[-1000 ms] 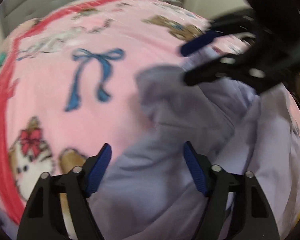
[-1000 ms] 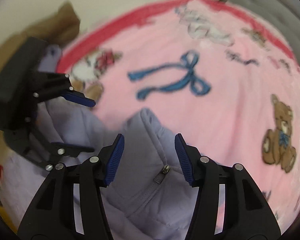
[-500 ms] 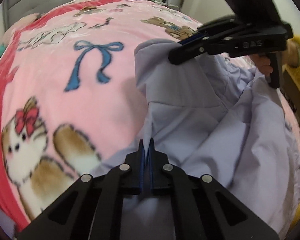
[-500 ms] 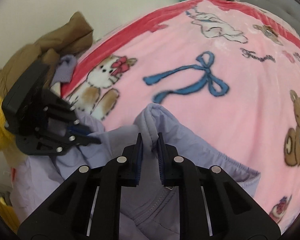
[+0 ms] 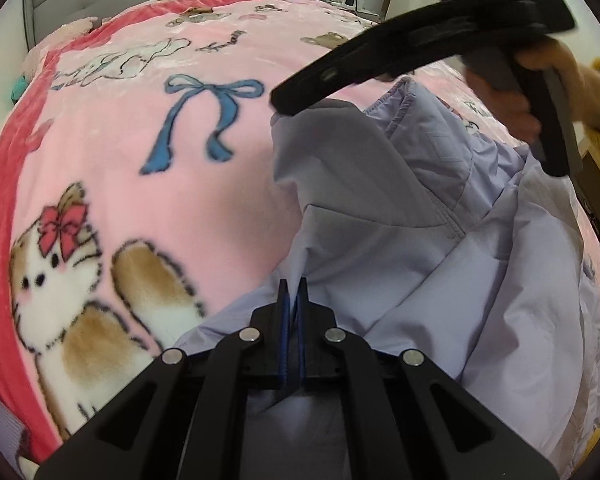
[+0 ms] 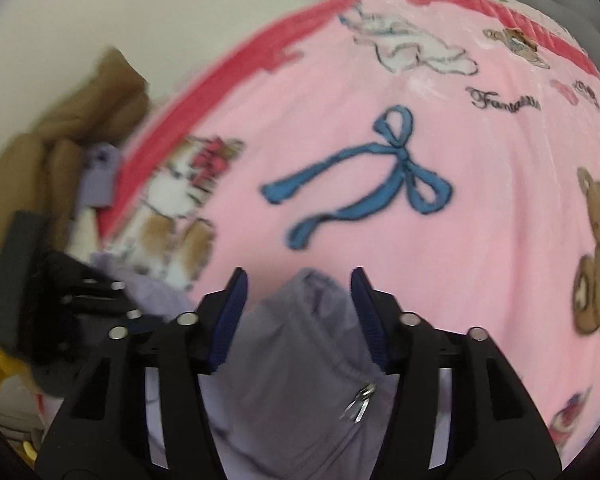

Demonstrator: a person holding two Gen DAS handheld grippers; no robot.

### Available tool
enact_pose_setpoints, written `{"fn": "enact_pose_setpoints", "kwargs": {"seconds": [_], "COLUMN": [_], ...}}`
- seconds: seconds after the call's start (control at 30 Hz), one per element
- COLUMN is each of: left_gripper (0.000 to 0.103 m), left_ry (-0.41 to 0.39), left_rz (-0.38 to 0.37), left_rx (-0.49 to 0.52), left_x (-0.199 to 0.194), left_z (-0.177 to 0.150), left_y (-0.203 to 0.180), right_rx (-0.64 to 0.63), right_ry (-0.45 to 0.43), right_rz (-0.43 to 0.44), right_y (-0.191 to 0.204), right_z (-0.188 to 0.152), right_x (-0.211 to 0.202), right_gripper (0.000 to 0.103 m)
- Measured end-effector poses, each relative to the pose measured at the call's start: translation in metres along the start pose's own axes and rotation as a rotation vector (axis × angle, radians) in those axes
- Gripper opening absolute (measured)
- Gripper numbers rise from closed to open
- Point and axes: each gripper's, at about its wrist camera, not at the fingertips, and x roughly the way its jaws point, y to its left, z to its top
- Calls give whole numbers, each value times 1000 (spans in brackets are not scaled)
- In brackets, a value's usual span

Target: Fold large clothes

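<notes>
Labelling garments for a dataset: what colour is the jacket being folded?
Pale lilac jacket, plain; clearest in the left wrist view.

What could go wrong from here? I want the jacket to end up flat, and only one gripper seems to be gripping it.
1. The right gripper is open around the jacket, so only the left gripper holds it; pulling may drag it askew across the blanket.
2. The left's pinch takes in only a small fold, which might slip out.
3. The zipper pull lies between the right fingers and could snag.
</notes>
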Motion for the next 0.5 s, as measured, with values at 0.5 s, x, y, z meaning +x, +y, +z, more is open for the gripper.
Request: {"fn": "enact_pose_setpoints", "kwargs": {"seconds": [0.5], "left_gripper": [3], "left_ry": [31], "left_rz": [46], "left_rx": [-87], "left_x": [6], "left_z": [-1], "left_y": [1], "right_rx": [114], "right_ry": [61], "right_rz": [-56], "right_y": [-6], "right_z": [-3], "right_x": [40], "right_gripper": [6]}}
